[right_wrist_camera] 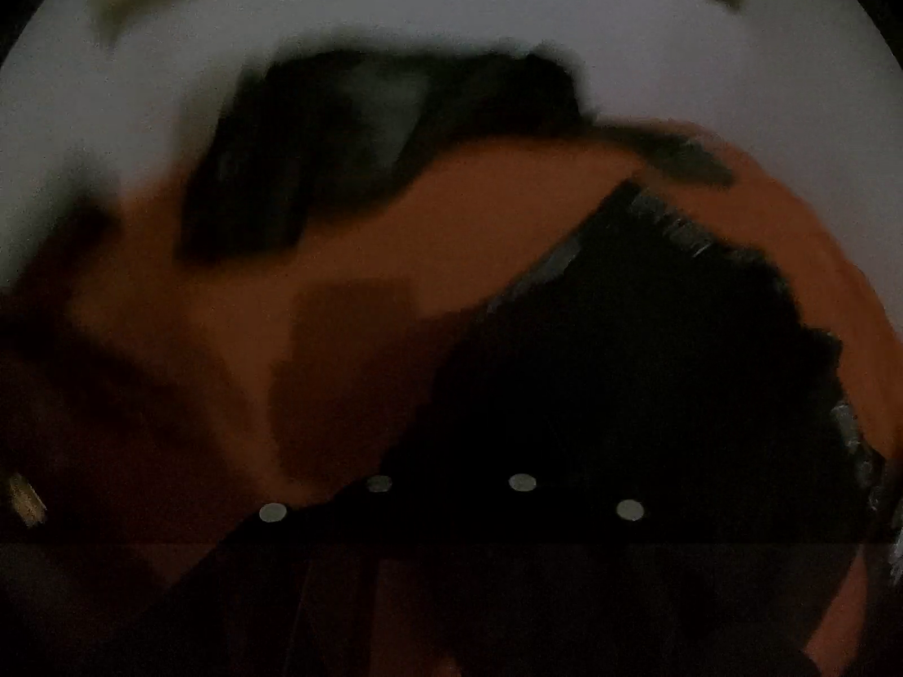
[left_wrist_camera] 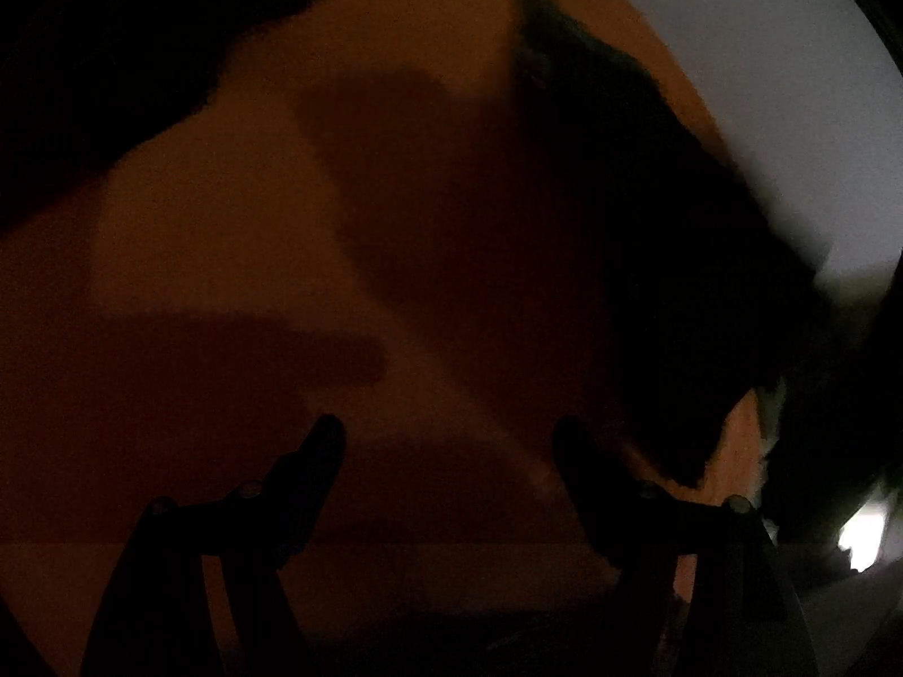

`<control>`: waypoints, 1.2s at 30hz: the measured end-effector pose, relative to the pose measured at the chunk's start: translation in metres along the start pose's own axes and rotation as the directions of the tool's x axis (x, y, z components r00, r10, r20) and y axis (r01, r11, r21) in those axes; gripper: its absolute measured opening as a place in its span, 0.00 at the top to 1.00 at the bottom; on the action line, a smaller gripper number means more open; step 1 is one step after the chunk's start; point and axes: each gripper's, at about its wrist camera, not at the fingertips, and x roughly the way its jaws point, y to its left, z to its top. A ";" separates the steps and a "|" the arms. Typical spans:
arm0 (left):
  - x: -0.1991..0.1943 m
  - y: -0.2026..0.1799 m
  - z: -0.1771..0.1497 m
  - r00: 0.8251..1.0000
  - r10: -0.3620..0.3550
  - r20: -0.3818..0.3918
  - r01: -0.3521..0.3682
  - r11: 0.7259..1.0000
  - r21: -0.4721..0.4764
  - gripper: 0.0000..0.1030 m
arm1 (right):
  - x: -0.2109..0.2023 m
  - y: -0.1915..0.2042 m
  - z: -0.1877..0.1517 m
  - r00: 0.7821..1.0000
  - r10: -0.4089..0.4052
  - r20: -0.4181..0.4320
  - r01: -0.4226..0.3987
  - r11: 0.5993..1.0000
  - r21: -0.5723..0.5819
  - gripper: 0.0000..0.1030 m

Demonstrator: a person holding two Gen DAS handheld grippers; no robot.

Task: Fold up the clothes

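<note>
Folding | left gripper (left_wrist_camera: 448, 440) fingers spread, empty above orange desk (left_wrist_camera: 226, 225) | right gripper (right_wrist_camera: 451, 451) apparently clenched on dark cloth (right_wrist_camera: 649, 350), to lift edge.

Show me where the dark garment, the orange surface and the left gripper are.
dark garment (right_wrist_camera: 649, 372), right wrist view, middle of the black cloth.
orange surface (left_wrist_camera: 237, 237), left wrist view, a bare lit patch.
left gripper (left_wrist_camera: 448, 440), left wrist view, midway between its spread fingers.

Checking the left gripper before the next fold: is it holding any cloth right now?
No, the left gripper stands open, with only the bare orange surface visible between its fingers.
</note>
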 end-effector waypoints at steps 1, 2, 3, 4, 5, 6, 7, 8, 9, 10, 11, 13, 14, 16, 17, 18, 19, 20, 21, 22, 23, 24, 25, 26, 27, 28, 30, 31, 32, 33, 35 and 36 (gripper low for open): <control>0.007 -0.019 0.007 1.000 -0.031 0.000 0.031 0.999 0.041 0.25 | -0.021 -0.014 0.012 0.999 0.028 0.031 -0.029 0.998 0.055 0.92; 0.014 -0.039 0.014 0.998 -0.062 -0.001 0.062 0.995 0.081 0.25 | -0.051 -0.039 0.030 0.996 0.049 0.074 -0.059 0.990 0.130 0.92; 0.021 -0.058 0.022 0.996 -0.093 -0.003 0.093 0.988 0.121 0.25 | -0.070 -0.057 0.044 0.993 0.061 0.097 -0.077 0.983 0.168 0.92; 0.026 -0.073 0.026 0.993 -0.118 -0.006 0.117 0.982 0.149 0.25 | -0.088 -0.073 0.055 0.991 0.058 0.121 -0.082 0.977 0.197 0.92; 0.033 -0.092 0.032 0.989 -0.149 -0.006 0.148 0.972 0.182 0.25 | -0.108 -0.096 0.066 0.988 0.043 0.151 -0.082 0.962 0.261 0.92; 0.039 -0.109 0.036 0.984 -0.176 -0.005 0.174 0.962 0.211 0.25 | -0.128 -0.121 0.078 0.983 0.023 0.182 -0.083 0.940 0.331 0.92; 0.045 -0.124 0.039 0.980 -0.201 -0.006 0.197 0.952 0.234 0.25 | -0.149 -0.150 0.076 0.973 0.016 0.231 -0.118 0.892 0.436 0.92; 0.053 -0.140 0.043 0.973 -0.232 -0.013 0.228 0.941 0.252 0.25 | -0.170 -0.179 0.072 0.959 0.005 0.283 -0.163 0.827 0.538 0.92; 0.059 -0.150 0.046 0.967 -0.256 -0.022 0.253 0.933 0.256 0.25 | -0.186 -0.199 0.061 0.946 -0.027 0.322 -0.185 0.771 0.610 0.92; 0.066 -0.159 0.048 0.961 -0.276 -0.038 0.276 0.927 0.253 0.25 | -0.201 -0.220 0.038 0.935 -0.087 0.343 -0.181 0.716 0.675 0.92; 0.074 -0.167 0.049 0.954 -0.295 -0.057 0.300 0.921 0.249 0.25 | -0.216 -0.242 0.013 0.922 -0.151 0.356 -0.176 0.655 0.735 0.92; 0.088 -0.180 0.050 0.952 -0.293 -0.093 0.307 0.913 0.268 0.25 | -0.231 -0.262 -0.036 0.921 -0.255 0.293 -0.090 0.596 0.798 0.92; 0.096 -0.186 0.050 0.953 -0.282 -0.116 0.304 0.909 0.286 0.25 | -0.235 -0.277 -0.073 0.922 -0.299 0.244 -0.045 0.545 0.837 0.92; 0.118 -0.201 0.048 0.952 -0.255 -0.167 0.297 0.897 0.326 0.25 | -0.234 -0.298 -0.135 0.930 -0.319 0.184 -0.030 0.432 0.901 0.92; 0.131 -0.210 0.046 0.950 -0.243 -0.196 0.299 0.890 0.345 0.25 | -0.235 -0.307 -0.162 0.934 -0.318 0.166 -0.036 0.377 0.925 0.92; 0.144 -0.220 0.044 0.947 -0.230 -0.224 0.300 0.882 0.364 0.25 | -0.237 -0.313 -0.181 0.936 -0.315 0.158 -0.043 0.344 0.938 0.92; 0.158 -0.231 0.040 0.944 -0.216 -0.248 0.300 0.873 0.385 0.25 | -0.241 -0.318 -0.198 0.938 -0.312 0.153 -0.050 0.314 0.948 0.92; 0.172 -0.242 0.035 0.942 -0.201 -0.270 0.300 0.863 0.406 0.25 | -0.242 -0.324 -0.213 0.940 -0.308 0.147 -0.052 0.296 0.954 0.92; 0.186 -0.252 0.030 0.942 -0.178 -0.284 0.290 0.858 0.423 0.25 | -0.241 -0.328 -0.216 0.942 -0.302 0.150 -0.060 0.286 0.956 0.92; 0.194 -0.258 0.026 0.942 -0.163 -0.293 0.280 0.862 0.422 0.25 | -0.246 -0.328 -0.224 0.943 -0.293 0.161 -0.075 0.283 0.956 0.92; 0.201 -0.262 0.021 0.941 -0.152 -0.302 0.273 0.869 0.414 0.25 | -0.253 -0.328 -0.229 0.941 -0.294 0.169 -0.082 0.288 0.954 0.92; 0.207 -0.267 0.017 0.940 -0.141 -0.310 0.265 0.875 0.406 0.25 | -0.254 -0.330 -0.229 0.941 -0.293 0.166 -0.075 0.298 0.951 0.92; 0.210 -0.270 0.013 0.939 -0.142 -0.314 0.264 0.882 0.391 0.26 | -0.255 -0.332 -0.227 0.943 -0.292 0.162 -0.067 0.310 0.948 0.92; 0.210 -0.274 0.008 0.939 -0.150 -0.311 0.264 0.891 0.370 0.25 | -0.255 -0.335 -0.225 0.944 -0.291 0.153 -0.055 0.321 0.946 0.92; 0.209 -0.278 0.003 0.940 -0.149 -0.306 0.257 0.900 0.352 0.25 | -0.255 -0.338 -0.222 0.946 -0.291 0.145 -0.042 0.332 0.942 0.92; 0.207 -0.281 -0.002 0.943 -0.144 -0.301 0.247 0.909 0.337 0.25 | -0.256 -0.338 -0.222 0.947 -0.287 0.145 -0.040 0.342 0.939 0.92; 0.205 -0.283 -0.010 0.947 -0.117 -0.298 0.207 0.934 0.290 0.25 | -0.256 -0.341 -0.218 0.949 -0.281 0.145 -0.034 0.365 0.931 0.92; 0.206 -0.284 -0.012 0.946 -0.114 -0.304 0.201 0.941 0.272 0.25 | -0.256 -0.339 -0.215 0.949 -0.278 0.145 -0.030 0.382 0.924 0.92; 0.206 -0.286 -0.014 0.944 -0.113 -0.310 0.198 0.946 0.258 0.25 | -0.256 -0.337 -0.213 0.950 -0.277 0.147 -0.027 0.394 0.919 0.92; 0.206 -0.287 -0.016 0.942 -0.112 -0.316 0.195 0.950 0.244 0.25 | -0.256 -0.335 -0.213 0.950 -0.275 0.149 -0.027 0.402 0.915 0.92; 0.203 -0.292 -0.019 0.944 -0.114 -0.310 0.200 0.944 0.262 0.25 | -0.255 -0.334 -0.211 0.950 -0.274 0.152 -0.028 0.409 0.912 0.92; 0.205 -0.294 -0.021 0.940 -0.119 -0.320 0.211 0.940 0.267 0.25 | -0.255 -0.333 -0.210 0.950 -0.271 0.156 -0.033 0.408 0.912 0.92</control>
